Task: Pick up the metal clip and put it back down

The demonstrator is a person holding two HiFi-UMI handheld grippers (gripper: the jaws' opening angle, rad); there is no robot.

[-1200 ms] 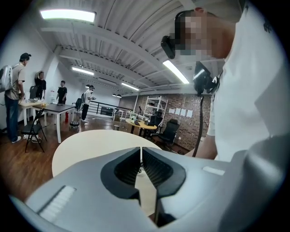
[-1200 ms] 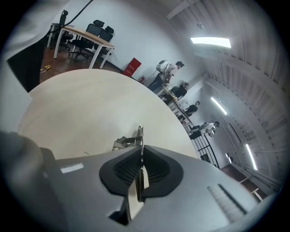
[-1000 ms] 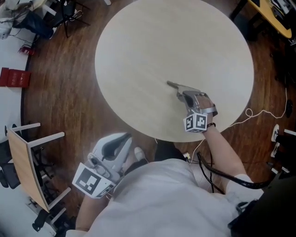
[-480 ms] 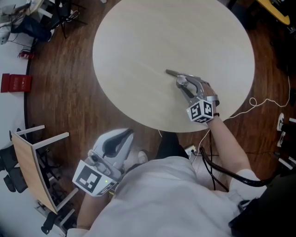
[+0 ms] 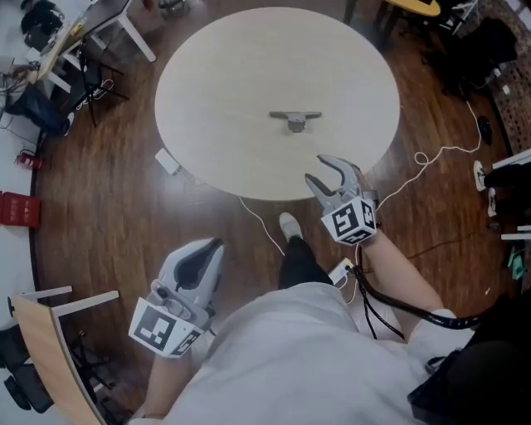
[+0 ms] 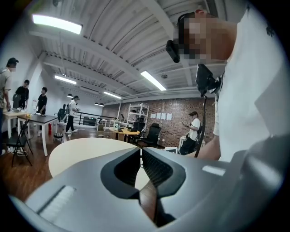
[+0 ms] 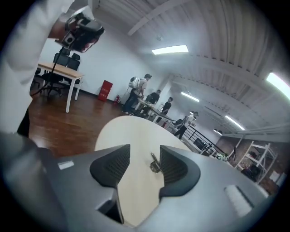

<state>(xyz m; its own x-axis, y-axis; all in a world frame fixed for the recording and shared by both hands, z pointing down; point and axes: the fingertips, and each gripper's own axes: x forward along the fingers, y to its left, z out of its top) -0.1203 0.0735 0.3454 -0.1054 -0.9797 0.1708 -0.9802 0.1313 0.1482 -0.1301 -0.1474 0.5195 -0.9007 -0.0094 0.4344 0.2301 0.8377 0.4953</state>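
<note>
The metal clip (image 5: pixel 294 119) lies flat near the middle of the round pale table (image 5: pixel 216 91). My right gripper (image 5: pixel 323 170) hangs just off the table's near edge, well short of the clip. Its jaws are opening wide, with nothing between them. In the right gripper view the clip (image 7: pixel 154 163) shows on the table (image 7: pixel 131 136) through the gap of that gripper (image 7: pixel 144 152). My left gripper (image 5: pixel 212 249) is held low beside the person's body, over the floor, with its jaws shut and empty. The left gripper view looks along the shut left gripper (image 6: pixel 140 153) toward the table (image 6: pixel 81 154).
A small white box (image 5: pixel 167 161) and loose cables (image 5: pixel 431 158) lie on the wooden floor by the table. A chair (image 5: pixel 50 332) stands at the lower left and desks (image 5: pixel 91 25) at the upper left. Several people (image 6: pixel 27 97) stand far off.
The right gripper held the clip at the table, opened and let it go. It has since drawn back past the table's edge, and the clip stays on the table.
</note>
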